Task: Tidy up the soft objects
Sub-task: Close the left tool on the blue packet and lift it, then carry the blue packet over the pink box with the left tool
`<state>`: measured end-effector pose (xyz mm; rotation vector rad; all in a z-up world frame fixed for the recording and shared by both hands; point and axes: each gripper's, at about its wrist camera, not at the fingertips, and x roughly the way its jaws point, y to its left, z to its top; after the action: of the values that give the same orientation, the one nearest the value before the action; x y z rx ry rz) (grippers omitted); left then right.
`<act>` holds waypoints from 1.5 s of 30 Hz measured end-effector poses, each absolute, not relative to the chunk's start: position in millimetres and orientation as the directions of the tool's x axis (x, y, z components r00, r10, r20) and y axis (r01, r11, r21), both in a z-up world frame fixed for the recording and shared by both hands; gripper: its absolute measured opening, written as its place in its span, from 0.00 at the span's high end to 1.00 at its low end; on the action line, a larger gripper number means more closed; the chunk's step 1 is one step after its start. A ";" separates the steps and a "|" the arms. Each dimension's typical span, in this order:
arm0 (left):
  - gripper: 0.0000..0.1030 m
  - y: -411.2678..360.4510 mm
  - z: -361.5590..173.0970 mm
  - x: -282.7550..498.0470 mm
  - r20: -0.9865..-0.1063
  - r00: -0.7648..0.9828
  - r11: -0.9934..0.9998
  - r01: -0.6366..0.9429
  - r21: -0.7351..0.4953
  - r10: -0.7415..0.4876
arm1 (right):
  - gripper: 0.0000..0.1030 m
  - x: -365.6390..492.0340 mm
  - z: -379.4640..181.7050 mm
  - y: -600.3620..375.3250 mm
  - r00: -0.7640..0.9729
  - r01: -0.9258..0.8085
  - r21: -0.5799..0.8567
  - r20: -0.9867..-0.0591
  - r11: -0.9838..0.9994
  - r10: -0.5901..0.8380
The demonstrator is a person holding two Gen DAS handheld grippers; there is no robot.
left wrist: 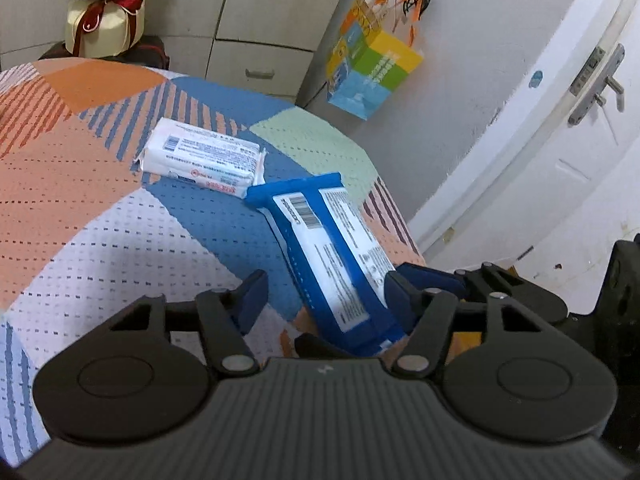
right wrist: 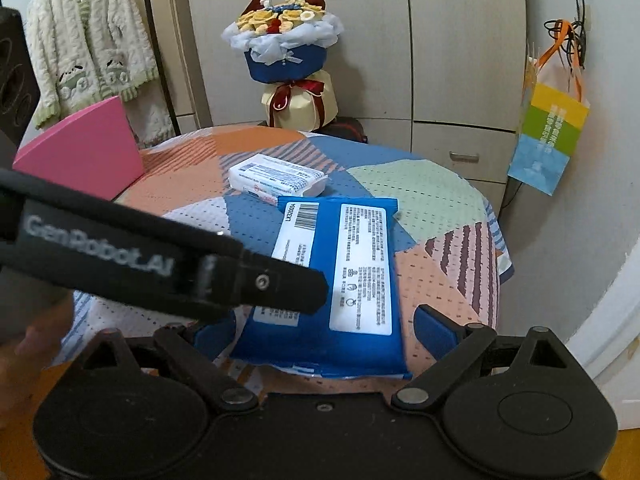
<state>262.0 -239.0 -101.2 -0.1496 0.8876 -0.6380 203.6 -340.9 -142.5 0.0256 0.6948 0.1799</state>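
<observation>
Fingers of both grippers straddle a blue wipes pack [right wrist: 332,280] on a patchwork-covered table [left wrist: 80,208].

Left fingers [left wrist: 256,292] sit spread, with the pack's near end between them, leaning against the right one. Right fingers [right wrist: 434,330] are wide apart, either side of the pack, not pressing. A white tissue pack [left wrist: 200,158] lies just beyond, at its far corner.

You can read "GenRobot.AI" on the left gripper [right wrist: 326,290] arm; the blue pack [right wrist: 332,280] barcode reads roughly "LX32805".
</observation>
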 end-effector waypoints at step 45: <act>0.64 -157.2 -71.3 142.3 -0.709 0.426 0.801 0.494 -0.339 -0.562 | 0.36 81.4 -120.6 -240.2 0.791 -0.096 0.130 -0.592 0.987 0.155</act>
<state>142.3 -157.2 -71.3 -0.0835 0.9176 -0.6607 81.4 -240.2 -120.6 0.0948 0.6448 0.1357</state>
